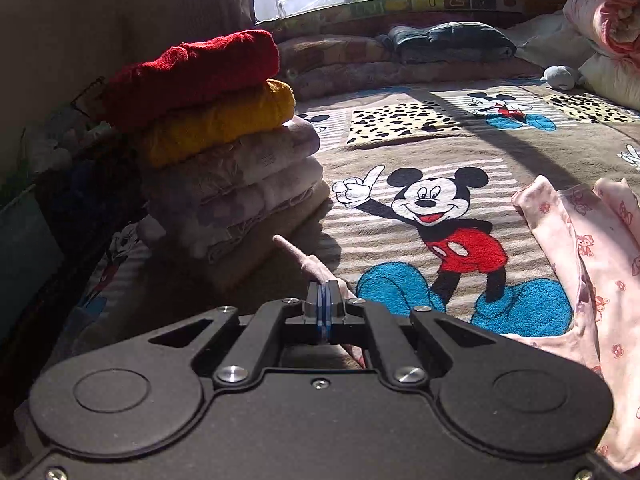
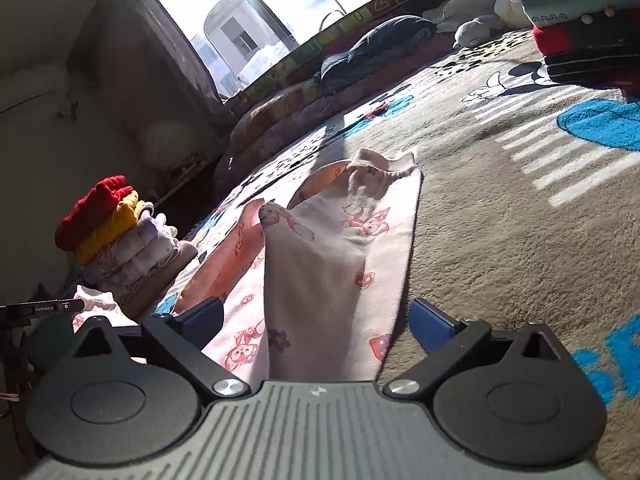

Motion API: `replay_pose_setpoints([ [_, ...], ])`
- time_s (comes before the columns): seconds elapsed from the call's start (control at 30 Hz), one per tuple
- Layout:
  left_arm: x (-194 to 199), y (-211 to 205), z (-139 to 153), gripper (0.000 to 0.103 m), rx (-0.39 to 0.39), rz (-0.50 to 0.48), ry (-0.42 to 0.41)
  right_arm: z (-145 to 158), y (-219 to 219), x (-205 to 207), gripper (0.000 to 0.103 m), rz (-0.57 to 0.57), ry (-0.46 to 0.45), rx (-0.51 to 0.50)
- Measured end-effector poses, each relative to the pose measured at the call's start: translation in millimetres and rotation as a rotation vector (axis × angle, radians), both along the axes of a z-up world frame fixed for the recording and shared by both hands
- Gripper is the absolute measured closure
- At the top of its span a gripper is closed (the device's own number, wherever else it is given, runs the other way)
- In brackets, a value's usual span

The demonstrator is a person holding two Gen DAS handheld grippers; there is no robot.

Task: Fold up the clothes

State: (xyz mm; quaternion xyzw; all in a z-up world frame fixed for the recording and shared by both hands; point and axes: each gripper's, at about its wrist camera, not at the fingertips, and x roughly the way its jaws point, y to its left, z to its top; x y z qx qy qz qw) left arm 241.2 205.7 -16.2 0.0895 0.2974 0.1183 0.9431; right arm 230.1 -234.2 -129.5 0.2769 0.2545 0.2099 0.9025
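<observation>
Cloth was the whole matter here: a thin pale-pink cotton garment printed with small flowers and cartoon figures (image 2: 332, 252) lay spread on the plush brown cartoon-mouse blanket (image 2: 500, 216), directly ahead of the right gripper (image 2: 316, 318) and off to the right side of the left wrist view. It looked light, limp and quick to crease, so it would probably sag from any single hold and need a second one to stay flat; the pile of the blanket seemed likely to drag at it rather than let it slide. The sensible places to take it appeared to be the hemmed edges and corners, where the fabric is doubled. The left gripper (image 1: 323, 300) had its blue pads pressed together on a narrow twisted end of that pink cloth, which stuck out past the fingertips. The right gripper stood spread wide, one blue pad to either side of the garment, gripping nothing. A stack of folded knits and towels, red on top and mustard beneath (image 1: 208, 128), stood at the blanket's left edge, well apart from the garment. Much stayed unclear: the garment's near end ran under both gripper bodies, its kind could not be told, and whether the raised fold in the middle was a sleeve or a leg could not be settled. Glare from the window (image 2: 256, 20) washed out the far side.
</observation>
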Motion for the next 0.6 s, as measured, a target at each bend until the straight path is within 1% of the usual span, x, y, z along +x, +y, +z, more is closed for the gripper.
replay_pose_setpoints([
  [0.2, -15.1, 22.0, -19.3, 0.103, 0.003, 0.043, 0.019, 0.1, 0.5, 0.0, 0.005, 0.001, 0.0, -0.001],
  [0.4, -29.8, 26.5, -33.8, 0.103, -0.008, 0.066, 0.023, 0.1, 1.3, 0.4, 0.004, 0.002, 0.0, -0.004],
  [0.6, -34.5, 38.6, -52.3, 0.103, -0.046, 0.105, 0.042, 0.2, 0.6, 0.2, 0.004, 0.003, 0.001, -0.002],
])
